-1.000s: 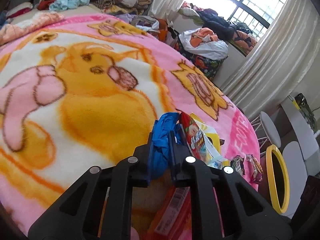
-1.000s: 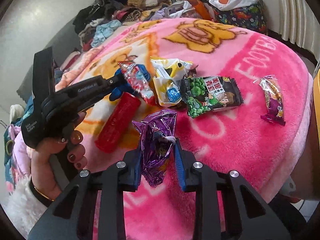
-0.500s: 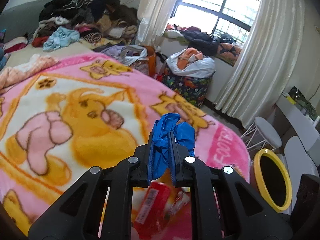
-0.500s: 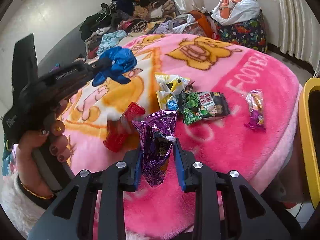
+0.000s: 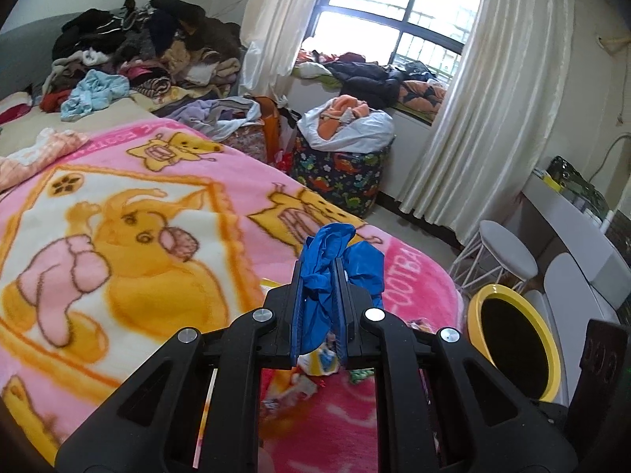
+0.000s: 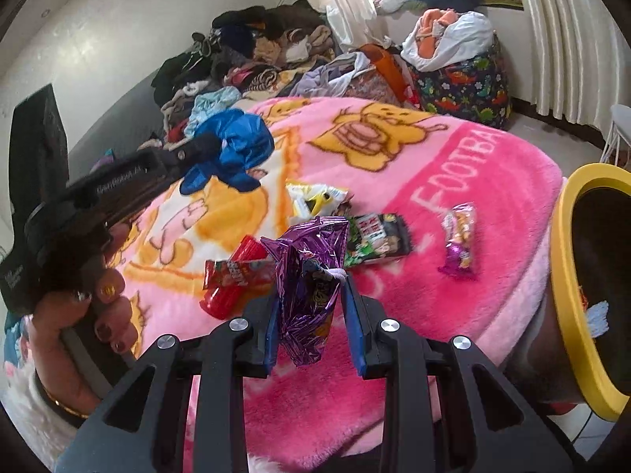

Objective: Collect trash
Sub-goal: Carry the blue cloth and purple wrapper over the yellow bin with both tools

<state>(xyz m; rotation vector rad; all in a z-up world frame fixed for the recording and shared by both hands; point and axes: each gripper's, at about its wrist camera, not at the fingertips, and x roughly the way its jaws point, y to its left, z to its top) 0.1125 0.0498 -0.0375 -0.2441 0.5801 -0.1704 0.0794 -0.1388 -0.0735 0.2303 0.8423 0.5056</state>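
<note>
My left gripper is shut on a crumpled blue wrapper, held up above the pink cartoon blanket; the right wrist view shows the same blue wrapper at the tip of the left gripper. My right gripper is shut on a shiny purple snack bag, lifted over the bed. On the blanket lie a red wrapper, a yellow-white packet, a green-black packet and a small purple packet. A yellow-rimmed bin stands at the bed's right edge, and the bin also shows in the left wrist view.
Piles of clothes cover the far side of the bed. A dinosaur-print basket stuffed with laundry sits by the curtains. White stools and a white desk stand right of the bin. A hand grips the left tool.
Both grippers have risen from the blanket with their wrappers. The left view has swung up from the bed toward the window and bin; the blue wrapper now hangs clear of the other litter.
</note>
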